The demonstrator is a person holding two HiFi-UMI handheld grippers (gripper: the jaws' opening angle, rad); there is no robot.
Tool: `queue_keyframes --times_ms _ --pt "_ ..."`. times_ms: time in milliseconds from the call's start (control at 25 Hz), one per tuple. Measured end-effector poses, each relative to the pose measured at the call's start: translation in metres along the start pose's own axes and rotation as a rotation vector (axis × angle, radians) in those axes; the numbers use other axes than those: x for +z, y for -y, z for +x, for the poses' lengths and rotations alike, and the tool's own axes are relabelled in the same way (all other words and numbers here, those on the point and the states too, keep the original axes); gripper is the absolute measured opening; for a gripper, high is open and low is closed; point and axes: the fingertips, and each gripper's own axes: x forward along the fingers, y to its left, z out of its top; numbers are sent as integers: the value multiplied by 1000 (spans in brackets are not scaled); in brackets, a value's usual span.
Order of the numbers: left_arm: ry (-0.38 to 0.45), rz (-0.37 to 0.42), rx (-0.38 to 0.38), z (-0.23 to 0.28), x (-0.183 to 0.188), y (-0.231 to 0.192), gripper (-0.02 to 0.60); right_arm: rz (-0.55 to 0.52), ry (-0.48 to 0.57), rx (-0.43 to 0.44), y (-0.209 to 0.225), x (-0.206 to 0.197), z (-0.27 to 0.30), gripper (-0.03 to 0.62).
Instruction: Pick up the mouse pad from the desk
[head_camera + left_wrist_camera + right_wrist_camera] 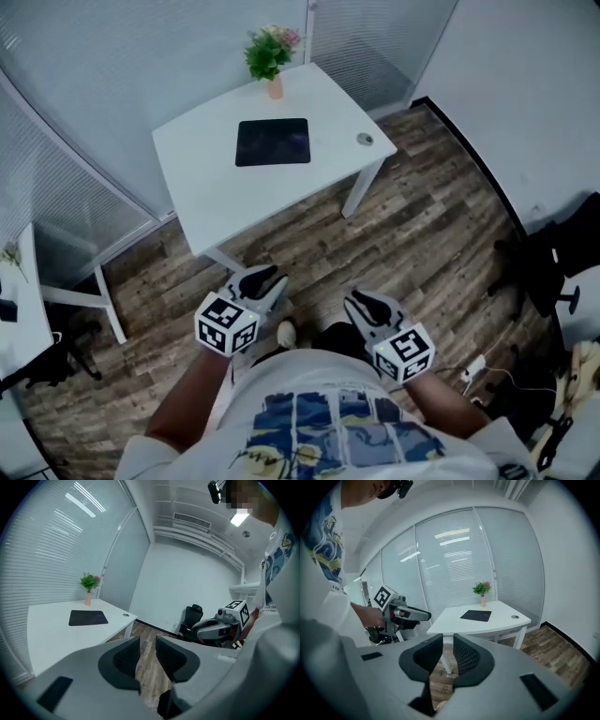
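The dark mouse pad (273, 142) lies flat on the middle of a white desk (206, 187), well ahead of both grippers. It also shows in the left gripper view as the mouse pad (88, 617) and in the right gripper view as the mouse pad (476, 615). My left gripper (269, 279) hangs over the wooden floor short of the desk's near corner. Its jaws stand apart with nothing between them (147, 654). My right gripper (359, 302) is beside it, also over the floor. A narrow gap shows between its empty jaws (447, 654).
A potted plant (270, 56) stands at the desk's far edge, and a small round disc (365, 139) lies near the desk's right corner. A black office chair (553, 262) is at the right, a second white desk (23, 309) at the left. Glass walls with blinds enclose the corner.
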Motion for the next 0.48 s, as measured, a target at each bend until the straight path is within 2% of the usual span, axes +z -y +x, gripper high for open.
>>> queue_keyframes --times_ms 200,400,480 --pt "-10 -9 42 33 18 -42 96 36 -14 -5 45 7 16 69" --pt "-32 -16 130 72 38 -80 107 26 -17 8 97 23 20 60" --pt "-61 10 180 84 45 -101 109 35 -1 7 116 32 23 60"
